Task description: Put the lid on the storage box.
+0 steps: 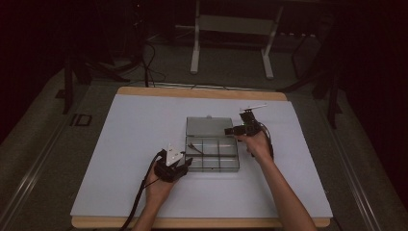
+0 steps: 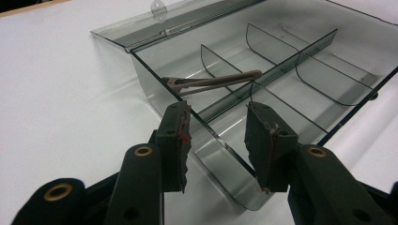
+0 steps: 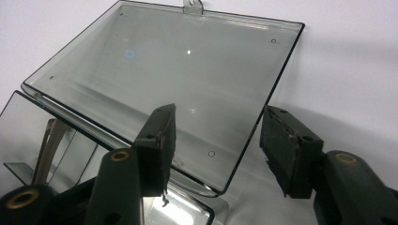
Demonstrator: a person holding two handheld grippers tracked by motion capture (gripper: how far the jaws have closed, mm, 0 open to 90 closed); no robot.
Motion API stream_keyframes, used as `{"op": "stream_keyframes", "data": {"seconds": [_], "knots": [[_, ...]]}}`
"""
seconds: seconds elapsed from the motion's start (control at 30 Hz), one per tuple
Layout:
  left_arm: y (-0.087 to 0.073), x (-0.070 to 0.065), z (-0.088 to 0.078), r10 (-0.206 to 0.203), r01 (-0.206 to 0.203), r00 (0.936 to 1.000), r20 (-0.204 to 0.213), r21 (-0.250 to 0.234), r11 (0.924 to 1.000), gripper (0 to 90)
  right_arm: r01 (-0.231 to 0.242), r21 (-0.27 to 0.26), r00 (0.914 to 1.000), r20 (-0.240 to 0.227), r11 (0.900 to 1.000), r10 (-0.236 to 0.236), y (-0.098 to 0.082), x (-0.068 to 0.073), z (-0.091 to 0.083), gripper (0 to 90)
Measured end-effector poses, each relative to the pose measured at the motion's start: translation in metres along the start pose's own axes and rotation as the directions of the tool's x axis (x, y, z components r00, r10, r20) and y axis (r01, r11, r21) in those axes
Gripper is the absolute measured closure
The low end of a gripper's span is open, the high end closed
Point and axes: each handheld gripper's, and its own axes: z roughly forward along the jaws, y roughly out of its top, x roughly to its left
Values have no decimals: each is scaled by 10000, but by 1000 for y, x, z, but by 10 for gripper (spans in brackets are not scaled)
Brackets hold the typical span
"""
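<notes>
clear plastic box [image 2: 281, 89] sits open on the worktop [image 1: 134, 144]; left gripper [image 2: 218, 140] jaws straddle its near corner, apart; right gripper [image 3: 216, 140] jaws gape wide over the lid [image 3: 178, 70] edge.

**Open box at the middle of the desk**

A box [image 1: 212, 154] is set on the desk [image 1: 125, 144], slightly right of centre. Its lid [image 1: 210, 126] is laid open flat behind it, on the far side. The box is split by dividers into compartments; a clip [image 2: 211, 82] is lain in the far left compartment. The left hand-held gripper [image 1: 179, 167] is placed at the box's near left corner, with that corner's wall between its jaws. The right hand-held gripper [image 1: 235, 130] is held at the lid's right edge, above the box's far right corner, jaws apart.
</notes>
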Motion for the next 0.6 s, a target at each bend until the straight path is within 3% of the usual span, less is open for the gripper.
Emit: {"op": "stream_keyframes", "data": {"seconds": [0.27,0.6], "knots": [[1,0,0,64,-64,10000,4,108,9999,608,47,262,9999,94,9996,-50,4,3,3,408],[2,0,0,68,-68,10000,-6,117,9999,611,-642,572,9969,-424,9963,666,7,-5,8,371]]}}
